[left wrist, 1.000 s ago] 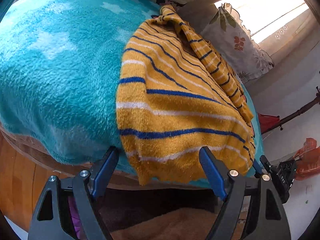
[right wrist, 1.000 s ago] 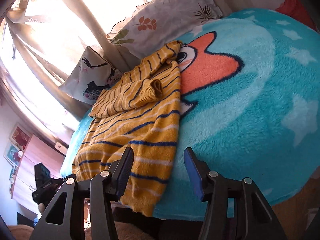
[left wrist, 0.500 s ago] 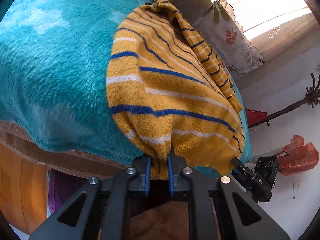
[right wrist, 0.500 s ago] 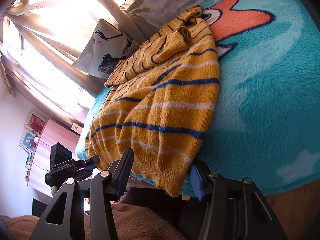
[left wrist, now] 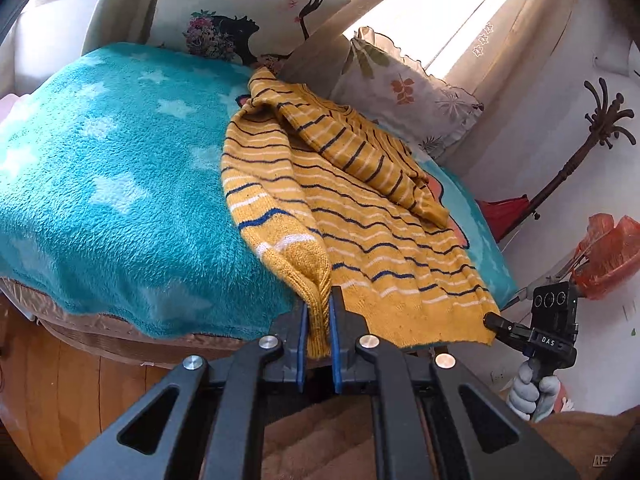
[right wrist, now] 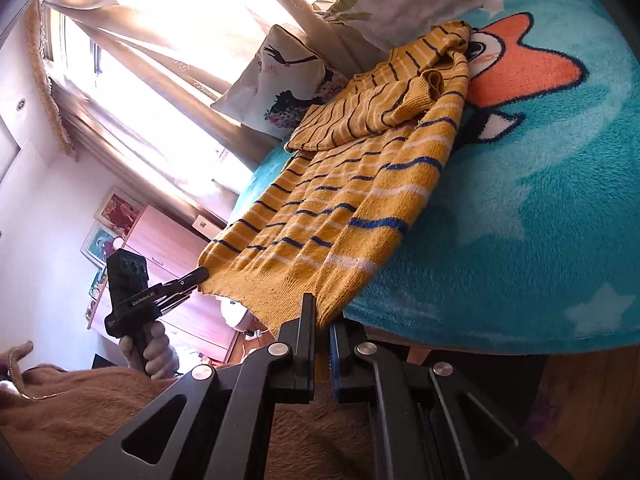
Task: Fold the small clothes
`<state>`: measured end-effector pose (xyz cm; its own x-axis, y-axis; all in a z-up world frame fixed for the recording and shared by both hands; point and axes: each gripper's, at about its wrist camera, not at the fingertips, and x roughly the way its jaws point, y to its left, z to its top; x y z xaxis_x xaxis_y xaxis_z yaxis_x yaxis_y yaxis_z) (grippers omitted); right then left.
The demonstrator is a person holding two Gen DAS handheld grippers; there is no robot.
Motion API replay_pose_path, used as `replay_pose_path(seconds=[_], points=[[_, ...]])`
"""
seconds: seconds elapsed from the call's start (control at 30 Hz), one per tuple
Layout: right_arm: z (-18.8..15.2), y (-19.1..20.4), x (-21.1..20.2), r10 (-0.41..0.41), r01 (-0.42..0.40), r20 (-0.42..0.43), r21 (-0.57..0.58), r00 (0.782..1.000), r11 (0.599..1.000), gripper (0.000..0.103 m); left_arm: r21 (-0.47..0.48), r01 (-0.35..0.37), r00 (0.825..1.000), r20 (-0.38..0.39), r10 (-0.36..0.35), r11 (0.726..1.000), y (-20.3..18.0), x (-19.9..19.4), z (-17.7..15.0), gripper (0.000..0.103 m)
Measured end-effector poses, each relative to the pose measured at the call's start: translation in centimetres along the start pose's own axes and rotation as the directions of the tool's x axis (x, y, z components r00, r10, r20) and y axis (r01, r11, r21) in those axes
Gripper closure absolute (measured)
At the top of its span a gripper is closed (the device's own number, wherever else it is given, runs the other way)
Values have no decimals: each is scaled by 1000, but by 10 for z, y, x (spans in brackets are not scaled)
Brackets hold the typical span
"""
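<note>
A yellow sweater (left wrist: 360, 216) with blue and white stripes lies on a turquoise fleece blanket (left wrist: 120, 184) spread over a bed, its hem at the near edge and its collar end toward the pillows at the far side. One sleeve (left wrist: 360, 152) is folded across the upper body of the garment.

The left tool (left wrist: 318, 320) has its blue-padded fingers closed tight on the near left corner of the hem, the knit bunched into a ridge between them. The right tool (right wrist: 322, 320) is likewise clamped on the hem at the near right corner, with the fabric pinched and drawn down over the blanket's edge. In each wrist view the other tool shows at the opposite hem corner, its tip touching the cloth, held by a gloved hand (left wrist: 532, 392).

The blanket carries pale stars and an orange-and-white cartoon figure (right wrist: 520, 72) beside the sweater. Two printed pillows (left wrist: 248, 20) lean against curtains (right wrist: 168, 40) at the far side, bright with window light.
</note>
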<state>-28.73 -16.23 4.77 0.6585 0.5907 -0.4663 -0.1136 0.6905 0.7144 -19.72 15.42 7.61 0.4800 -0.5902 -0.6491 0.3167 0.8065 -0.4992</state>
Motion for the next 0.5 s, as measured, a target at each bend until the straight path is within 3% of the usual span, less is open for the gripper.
replay_pose_path(seconds=[0.2,0.37,0.5], points=[[43,26,3,17,-12,58,-89,998,996,96,15,6,997,78,-7,1000,-3,2,49,94],[109,49,14,-4,28,125,-190,992,981,96,71,-44,991,130,34,997,-15,26,121,94],[169,45,39,-52,83,143,-224,988,971,96,69,-94,990,116,85,993,-16,62,187,94]])
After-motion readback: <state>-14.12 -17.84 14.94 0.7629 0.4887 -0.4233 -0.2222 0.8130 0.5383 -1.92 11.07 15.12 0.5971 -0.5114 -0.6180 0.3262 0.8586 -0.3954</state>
